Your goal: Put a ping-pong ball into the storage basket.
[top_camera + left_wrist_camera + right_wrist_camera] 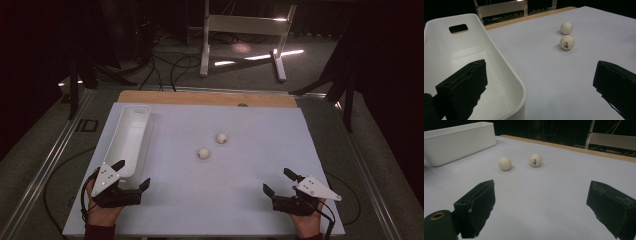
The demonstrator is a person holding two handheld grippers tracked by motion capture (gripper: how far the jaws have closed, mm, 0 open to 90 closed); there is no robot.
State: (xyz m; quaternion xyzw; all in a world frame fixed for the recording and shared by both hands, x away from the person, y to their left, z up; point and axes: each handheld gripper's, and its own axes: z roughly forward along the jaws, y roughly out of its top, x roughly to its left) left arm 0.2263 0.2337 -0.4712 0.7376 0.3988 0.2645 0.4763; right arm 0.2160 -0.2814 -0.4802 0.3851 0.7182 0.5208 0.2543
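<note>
Two white balls [212,146] (one printed); matte

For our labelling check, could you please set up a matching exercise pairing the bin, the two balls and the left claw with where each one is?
Things:
1. bin
2. near ball
3. far ball
4. left claw

Places:
A. mid-table, farther from the person
B. along the table's left edge
C. open, one jaw over the bin's near end
D. mid-table, closer to the person

Pairs: 1-B, 2-D, 3-A, 4-C
</note>
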